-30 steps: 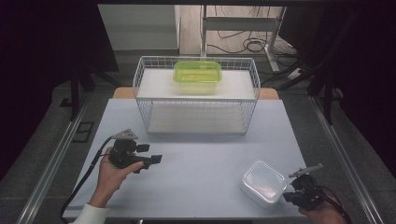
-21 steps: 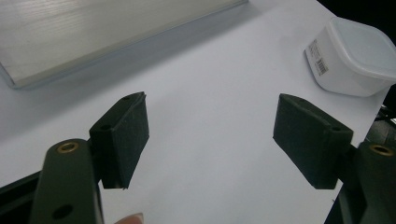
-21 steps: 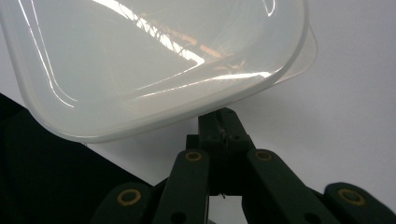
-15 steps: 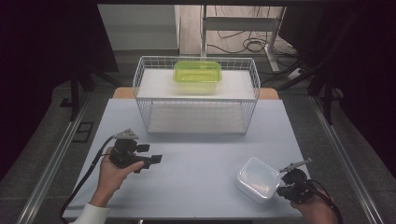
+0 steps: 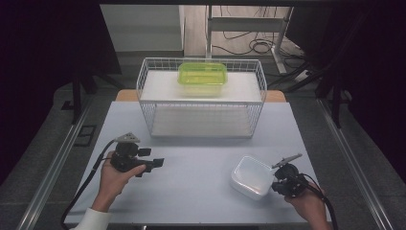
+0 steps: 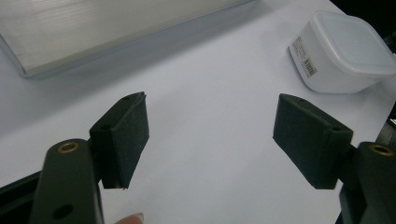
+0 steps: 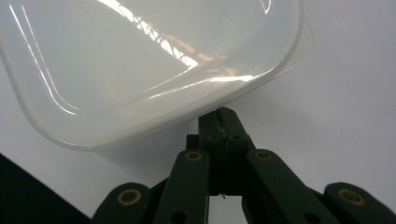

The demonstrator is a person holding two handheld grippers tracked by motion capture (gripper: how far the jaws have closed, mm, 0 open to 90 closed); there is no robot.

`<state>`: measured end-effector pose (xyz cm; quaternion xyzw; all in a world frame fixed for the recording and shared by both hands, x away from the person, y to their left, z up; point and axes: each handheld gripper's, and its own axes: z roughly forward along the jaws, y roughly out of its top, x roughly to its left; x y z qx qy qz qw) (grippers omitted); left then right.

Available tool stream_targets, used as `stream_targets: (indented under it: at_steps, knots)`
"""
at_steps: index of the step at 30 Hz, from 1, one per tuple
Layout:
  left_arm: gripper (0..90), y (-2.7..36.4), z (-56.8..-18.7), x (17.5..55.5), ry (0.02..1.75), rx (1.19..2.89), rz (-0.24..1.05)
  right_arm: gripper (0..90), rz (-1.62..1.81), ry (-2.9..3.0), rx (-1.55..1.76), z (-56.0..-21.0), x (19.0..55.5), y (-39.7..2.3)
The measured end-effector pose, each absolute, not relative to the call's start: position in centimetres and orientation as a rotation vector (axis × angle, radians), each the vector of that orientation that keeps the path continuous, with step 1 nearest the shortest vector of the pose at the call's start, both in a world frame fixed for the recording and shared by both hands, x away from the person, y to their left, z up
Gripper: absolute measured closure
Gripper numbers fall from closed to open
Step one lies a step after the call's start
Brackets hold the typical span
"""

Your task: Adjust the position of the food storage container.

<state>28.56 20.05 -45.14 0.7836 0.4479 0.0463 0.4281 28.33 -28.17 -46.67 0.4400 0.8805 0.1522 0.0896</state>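
The white tub (image 5: 252, 176) sits on the tabletop (image 5: 201, 158) at about 5 o'clock. The right gripper (image 7: 219, 116) has its jaws pressed together, pinching the tub's rim. The left gripper (image 6: 210, 135), at 8 o'clock, has its jaws spread around nothing. At 12 o'clock, a wire basket (image 5: 201, 103) carries a green tub (image 5: 202, 76).

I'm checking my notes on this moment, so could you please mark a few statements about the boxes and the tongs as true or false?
1. The green container sits in the wire basket. True.
2. The left tongs grip the white container. False: they stand open over bare table.
3. The right tongs are shut at the white container's rim. True.
4. The white container lies in the basket. False: it is on the table, near the right hand.
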Motion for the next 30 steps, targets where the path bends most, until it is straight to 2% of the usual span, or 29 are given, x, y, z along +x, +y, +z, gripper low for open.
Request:
stream_targets:
  at_steps: [17, 30]
  knots:
    - [25.9, 20.5, -44.9, 28.6, 1.126, 1.933, 0.114, 88.9, 0.486, 2.623, 1.205, -46.9, 32.6, -24.0]
    - [25.9, 20.2, -45.2, 28.7, 1.128, 1.940, 0.106, 88.9, 0.519, 2.622, 1.168, -47.2, 33.4, -22.1]
